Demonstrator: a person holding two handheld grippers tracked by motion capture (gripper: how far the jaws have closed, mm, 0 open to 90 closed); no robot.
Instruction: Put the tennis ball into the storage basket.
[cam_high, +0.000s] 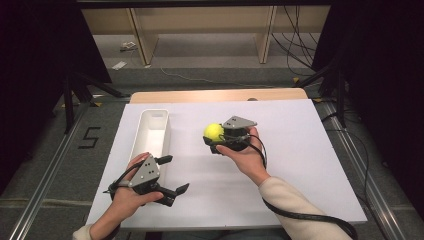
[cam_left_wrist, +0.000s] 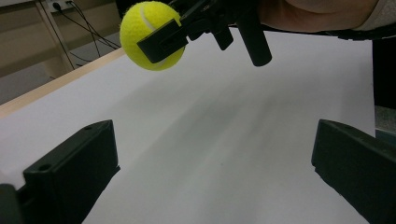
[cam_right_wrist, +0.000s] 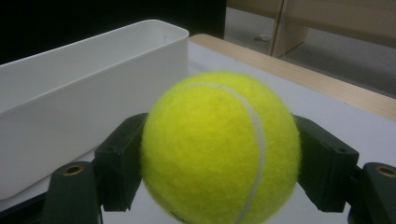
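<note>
A yellow tennis ball (cam_high: 213, 131) is held just above the white board, near its middle, with my right gripper (cam_high: 216, 137) shut on it. In the right gripper view the ball (cam_right_wrist: 219, 149) sits between both black jaws, and the white bin (cam_right_wrist: 70, 93) lies just beyond it to the left. My left gripper (cam_high: 174, 174) rests low at the board's front left, open, with nothing between its jaws. In the left gripper view, bare board lies between its spread jaws, and the ball (cam_left_wrist: 152, 35) hangs farther off in the other gripper.
A long white bin (cam_high: 152, 131) stands on the left part of the white board (cam_high: 300, 165), its inside bare as far as I see. A wooden table edge (cam_high: 215, 95) runs behind the board. Cables trail from both grippers.
</note>
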